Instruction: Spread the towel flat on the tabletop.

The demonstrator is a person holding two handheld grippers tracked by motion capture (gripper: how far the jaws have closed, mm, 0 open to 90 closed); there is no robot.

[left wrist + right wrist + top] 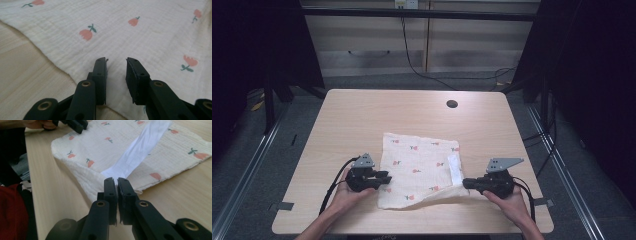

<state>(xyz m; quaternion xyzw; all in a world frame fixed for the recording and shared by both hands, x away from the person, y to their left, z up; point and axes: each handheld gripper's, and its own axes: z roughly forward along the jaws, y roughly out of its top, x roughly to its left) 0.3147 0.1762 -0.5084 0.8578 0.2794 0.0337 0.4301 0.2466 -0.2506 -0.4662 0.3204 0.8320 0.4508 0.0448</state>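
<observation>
While the cream muslin cloth printed with pink flowers [419,167] lay spread at the middle of the pale wooden surface [357,115], its near right corner was clamped between the closed jaws of the right claw [117,180] and lifted slightly off the wood. A white fabric strip [140,150] crossed the cloth beside that corner. The left claw [116,61] hovered at the cloth's left edge, jaws apart, gripping nothing.

High view looking down over desk [362,115] from above; both gripper views skimming low, close, sharing floral cloth [419,167].
</observation>
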